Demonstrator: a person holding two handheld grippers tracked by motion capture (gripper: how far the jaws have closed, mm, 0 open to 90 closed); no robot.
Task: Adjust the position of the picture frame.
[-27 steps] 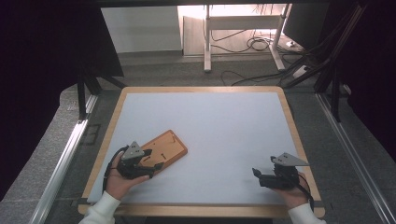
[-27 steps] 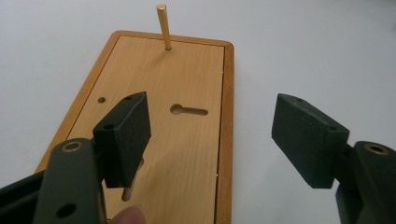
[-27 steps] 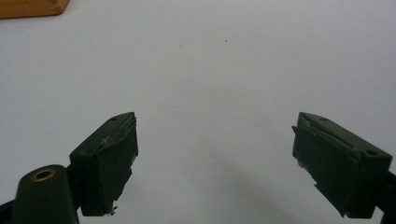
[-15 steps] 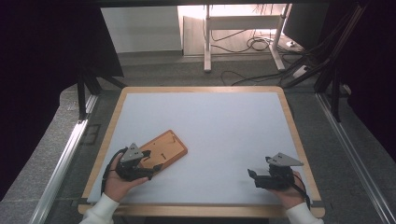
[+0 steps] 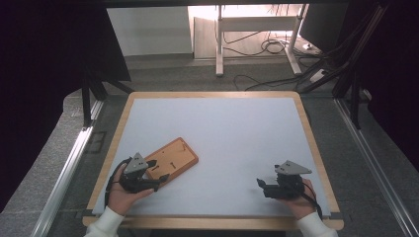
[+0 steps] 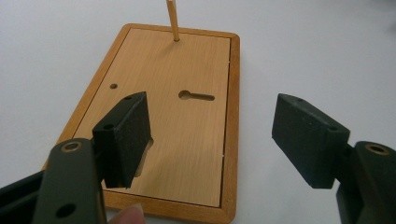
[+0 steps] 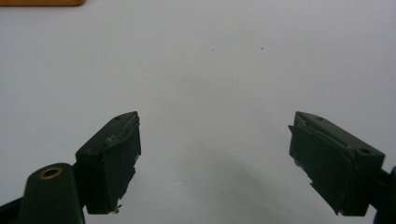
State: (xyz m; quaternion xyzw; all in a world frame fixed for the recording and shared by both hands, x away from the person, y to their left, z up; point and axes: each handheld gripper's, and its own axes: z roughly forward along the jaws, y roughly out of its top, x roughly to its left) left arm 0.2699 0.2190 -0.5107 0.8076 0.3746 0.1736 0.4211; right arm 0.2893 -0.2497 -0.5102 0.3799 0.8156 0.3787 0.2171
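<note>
A: Left gripper [image 6: 210, 135], state of the fingers?

B: Wide apart, nothing between them. In the left gripper view one finger [image 6: 123, 137] hangs over the near part of the wooden board [image 6: 187, 130]; the other stands over bare counter [image 6: 303, 56] to the board's right.

A: Board's place?

B: Flat on the white counter, lower left of centre in the high view [image 5: 170, 160], turned at a slant, just beyond the left gripper [image 5: 160, 178]. Keyhole slot [image 6: 196, 96] mid-panel, thin upright peg [image 6: 173, 21] at the far edge.

A: Right gripper [image 7: 215, 158]?

B: Fingers spread wide, empty, over plain counter. High view: lower right [image 5: 261, 185], well apart from the board.
</note>
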